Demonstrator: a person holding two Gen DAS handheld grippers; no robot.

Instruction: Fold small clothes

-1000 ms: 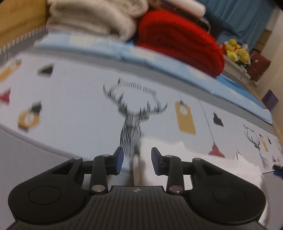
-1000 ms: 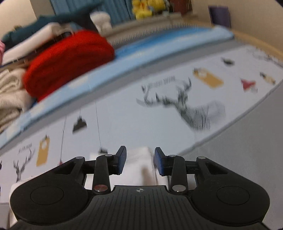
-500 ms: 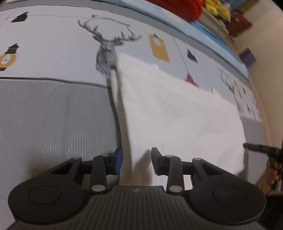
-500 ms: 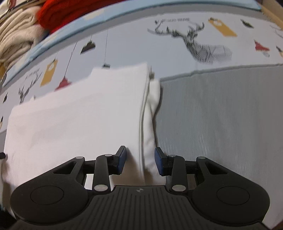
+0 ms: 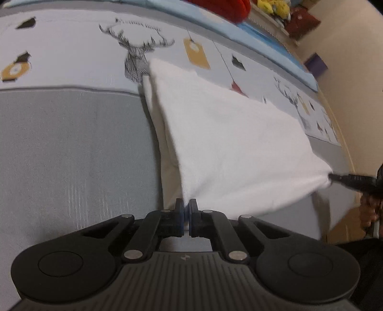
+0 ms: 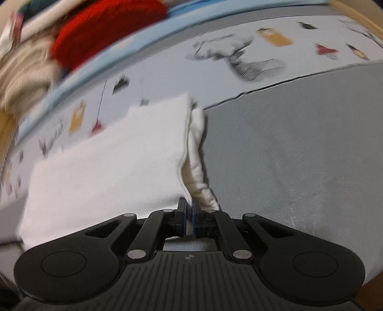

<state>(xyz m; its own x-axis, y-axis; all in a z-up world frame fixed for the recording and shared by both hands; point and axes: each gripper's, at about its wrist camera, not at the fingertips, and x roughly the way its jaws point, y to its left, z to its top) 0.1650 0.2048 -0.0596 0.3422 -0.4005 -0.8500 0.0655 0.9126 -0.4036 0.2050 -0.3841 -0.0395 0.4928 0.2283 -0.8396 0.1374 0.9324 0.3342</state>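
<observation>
Both jaws, apart a moment ago, are now clamped: left hand-held gripper and right hand-held gripper pinch the white garment's near corners, ready to fold

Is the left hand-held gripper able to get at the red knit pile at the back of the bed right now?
Probably not: the left hand-held gripper is shut on the white garment, and the red knit pile lies far across the bedspread.

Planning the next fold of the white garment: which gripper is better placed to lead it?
Neither clearly; likely both together. The left gripper and right gripper are each shut on a near corner of the white garment, one at each end of its near edge.
</observation>
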